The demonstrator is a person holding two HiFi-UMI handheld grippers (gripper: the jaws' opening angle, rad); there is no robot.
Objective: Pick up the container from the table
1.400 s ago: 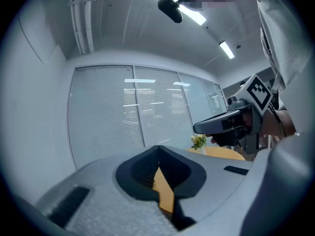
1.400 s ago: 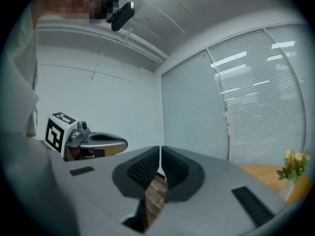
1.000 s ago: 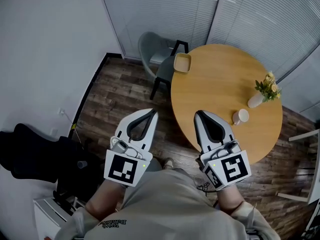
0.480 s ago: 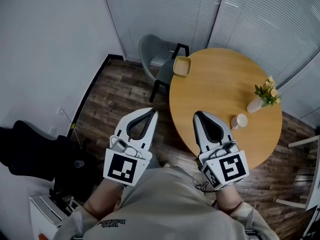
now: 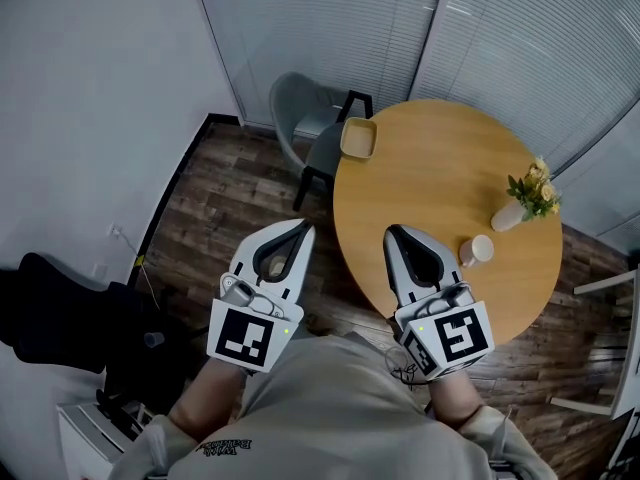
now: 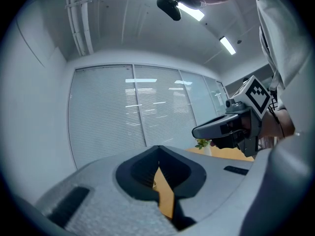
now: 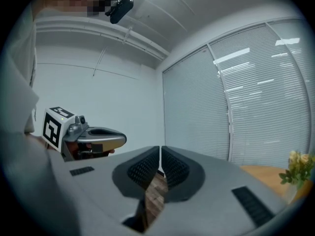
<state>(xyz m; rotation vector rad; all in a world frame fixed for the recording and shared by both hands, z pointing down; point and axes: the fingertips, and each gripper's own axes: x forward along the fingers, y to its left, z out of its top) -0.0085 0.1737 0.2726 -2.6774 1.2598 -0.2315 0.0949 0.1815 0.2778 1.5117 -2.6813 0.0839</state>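
Observation:
A small tan square container (image 5: 358,138) sits at the far left edge of the round wooden table (image 5: 430,188), next to the chair. My left gripper (image 5: 304,226) hangs shut over the floor, left of the table. My right gripper (image 5: 391,232) is shut too, above the table's near edge. Both are empty and well short of the container. In the left gripper view the jaws (image 6: 158,149) meet at the tip, and the right gripper (image 6: 197,131) shows at the side. The right gripper view shows its jaws (image 7: 160,148) closed over wood floor.
A grey chair (image 5: 305,118) stands against the table by the container. A white cup (image 5: 477,250) and a white vase of yellow flowers (image 5: 525,200) stand on the table's right side. Blinds line the far walls. A black bag (image 5: 60,313) lies on the floor at left.
The view has drifted: the table and container sit slightly lower and further left than before. Both grippers keep the same pose, shut and side by side.

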